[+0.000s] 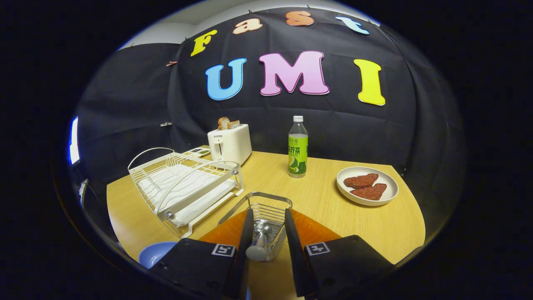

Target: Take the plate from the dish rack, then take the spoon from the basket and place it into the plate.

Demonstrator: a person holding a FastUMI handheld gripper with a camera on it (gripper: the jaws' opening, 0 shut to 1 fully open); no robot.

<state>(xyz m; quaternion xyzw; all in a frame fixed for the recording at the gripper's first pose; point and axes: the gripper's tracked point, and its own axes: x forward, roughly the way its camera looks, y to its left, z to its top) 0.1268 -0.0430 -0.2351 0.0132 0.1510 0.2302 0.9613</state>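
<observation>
Gripper [264, 243] reaching level over the surface [333, 208] toward a wire basket [266, 208].
Its fingers stand apart, either side of a spoon [259, 243] in the basket, not touching it.

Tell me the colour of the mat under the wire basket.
Orange, seen in the gripper view: the mat lies under the basket.

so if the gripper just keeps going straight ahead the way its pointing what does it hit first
Most likely the spoon, whose handle end lies between the open gripper fingers, standing in the wire basket. The basket's far wall comes next. Depth is hard to judge here.
</observation>
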